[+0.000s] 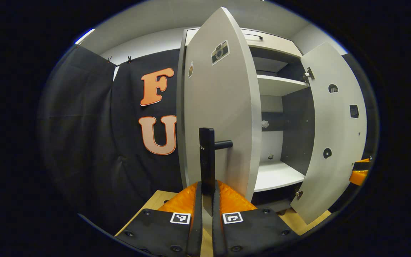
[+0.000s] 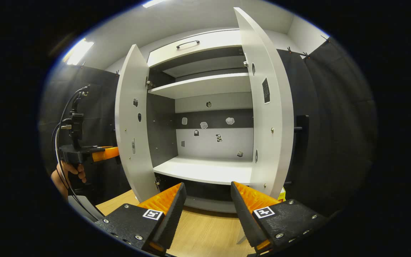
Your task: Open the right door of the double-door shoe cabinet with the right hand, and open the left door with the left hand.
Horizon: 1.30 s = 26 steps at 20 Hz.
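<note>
Left tool point(image 1: 207, 210) clamped on the black bar handle point(image 1: 207, 160) of the left door point(image 1: 223, 107), which stands swung out, edge-on to its camera. Right tool point(image 2: 205, 203) wide, holding nothing, hovering over the wooden worktop point(image 2: 205, 232) in front of the shoe cabinet point(image 2: 205, 85). Right door point(image 2: 269, 107) also swung out. Shelves point(image 2: 202, 169) inside bare; small stickers on the back panel.

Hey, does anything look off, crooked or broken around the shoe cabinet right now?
Nothing stands out. Both doors, left door and right door, hang open on their hinges, the shelves sit level, and the left gripper is shut on the left door's handle.
</note>
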Available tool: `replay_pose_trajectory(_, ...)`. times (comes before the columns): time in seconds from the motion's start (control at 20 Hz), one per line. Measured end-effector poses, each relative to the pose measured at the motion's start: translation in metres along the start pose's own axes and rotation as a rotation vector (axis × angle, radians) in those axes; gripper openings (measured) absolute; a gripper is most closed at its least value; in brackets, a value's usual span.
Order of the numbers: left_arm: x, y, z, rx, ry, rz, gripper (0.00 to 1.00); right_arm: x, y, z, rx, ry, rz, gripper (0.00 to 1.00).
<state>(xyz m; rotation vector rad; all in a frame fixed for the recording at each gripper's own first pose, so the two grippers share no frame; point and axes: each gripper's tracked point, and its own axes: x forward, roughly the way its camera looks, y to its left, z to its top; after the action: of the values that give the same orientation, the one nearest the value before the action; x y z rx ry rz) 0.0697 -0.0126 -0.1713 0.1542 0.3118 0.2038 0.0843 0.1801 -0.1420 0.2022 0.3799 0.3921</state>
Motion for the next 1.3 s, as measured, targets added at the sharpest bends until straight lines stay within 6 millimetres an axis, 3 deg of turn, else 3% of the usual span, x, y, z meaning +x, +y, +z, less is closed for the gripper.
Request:
replay_pose_trajectory(0.45,-0.004,0.006,0.000,0.027,-0.016,0.050,0.18,0.017,0.001,-0.006,-0.042,0.022,-0.003,0.77)
replay_pose_trajectory(0.75,-0.005,0.022,-0.003,0.054,-0.009,0.164,0.18,0.024,-0.004,-0.008,-0.036,0.027,0.000,0.77)
replay_pose_trajectory(0.8,-0.007,0.030,-0.004,0.032,-0.015,0.189,0.16,0.024,-0.004,-0.006,-0.037,0.023,0.002,0.78)
replay_pose_trajectory(0.85,-0.012,0.033,-0.006,-0.007,-0.015,0.196,0.01,0.025,-0.003,-0.005,-0.041,0.020,0.005,0.78)
replay_pose_trajectory(0.9,-0.014,0.031,-0.006,-0.040,-0.015,0.209,0.08,0.024,-0.002,-0.004,-0.047,0.016,0.005,0.78)
replay_pose_trajectory(1.05,-0.022,0.049,-0.003,-0.039,-0.038,0.301,0.08,0.023,0.001,0.004,-0.059,-0.008,0.008,0.78)
replay_pose_trajectory(1.25,-0.024,0.041,0.019,-0.063,-0.136,0.287,0.06,0.017,0.009,0.030,-0.091,-0.075,0.003,0.78)
replay_pose_trajectory(1.3,-0.023,0.038,0.022,-0.066,-0.148,0.281,0.10,0.013,0.010,0.038,-0.100,-0.100,0.002,0.78)
